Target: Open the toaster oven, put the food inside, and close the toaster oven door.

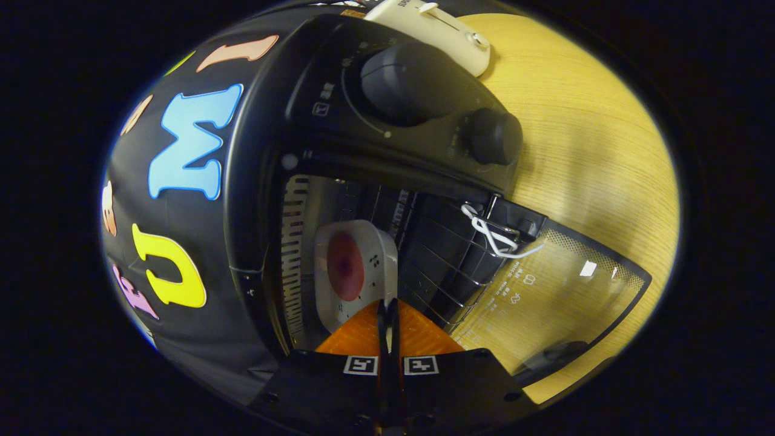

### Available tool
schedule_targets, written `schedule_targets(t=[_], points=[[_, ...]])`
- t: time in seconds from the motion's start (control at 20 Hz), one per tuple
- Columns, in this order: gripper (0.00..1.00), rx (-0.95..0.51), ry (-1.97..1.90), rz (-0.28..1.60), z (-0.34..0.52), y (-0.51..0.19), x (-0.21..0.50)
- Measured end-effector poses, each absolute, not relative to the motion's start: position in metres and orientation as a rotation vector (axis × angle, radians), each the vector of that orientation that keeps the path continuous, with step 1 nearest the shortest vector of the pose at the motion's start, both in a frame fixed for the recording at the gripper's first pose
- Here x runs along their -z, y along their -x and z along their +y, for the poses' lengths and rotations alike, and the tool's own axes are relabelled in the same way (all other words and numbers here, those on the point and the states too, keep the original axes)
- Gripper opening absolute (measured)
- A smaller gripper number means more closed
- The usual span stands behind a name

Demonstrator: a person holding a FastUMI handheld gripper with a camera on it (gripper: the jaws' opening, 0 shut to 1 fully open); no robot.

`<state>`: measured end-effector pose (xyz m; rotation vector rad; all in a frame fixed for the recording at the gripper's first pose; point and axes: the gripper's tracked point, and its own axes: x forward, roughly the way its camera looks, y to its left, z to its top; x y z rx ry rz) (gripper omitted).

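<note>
Plate (pixel 354 272) inside toaster oven (pixel 375 139), on rack (pixel 448 254); door (pixel 545 297) open onto table (pixel 593 133).

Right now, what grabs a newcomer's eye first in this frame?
The black toaster oven with its door swung open onto the wooden table, two big knobs on its panel. Inside, just ahead of the tool, whose fingers are closed together, sits a white plate bearing red food.

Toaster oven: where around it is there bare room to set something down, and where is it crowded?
Bare wooden table lies beside the toaster oven, past its knobs and along the lowered glass door. A cream device takes the corner behind the oven. Inside it is crowded: a white plate sits on the rack, just ahead of the closed gripper.
</note>
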<state>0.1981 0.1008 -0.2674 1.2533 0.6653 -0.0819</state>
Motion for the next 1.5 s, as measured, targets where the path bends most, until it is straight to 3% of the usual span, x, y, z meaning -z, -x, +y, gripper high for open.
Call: schedule_targets(t=[0.15,0.4,0.45,0.6,0.8,1.5], points=[[0.04,0.075,-1.257,0.644,0.101,-0.202,0.261],[0.21,0.038,-1.237,0.607,0.101,-0.196,0.248],[0.36,0.031,-1.230,0.607,0.099,-0.192,0.245],[0.47,-0.005,-1.195,0.635,0.101,-0.175,0.244],[0.98,-0.075,-1.140,0.668,0.111,-0.152,0.241],[0.98,-0.193,-0.641,0.814,0.133,-0.068,0.272]])
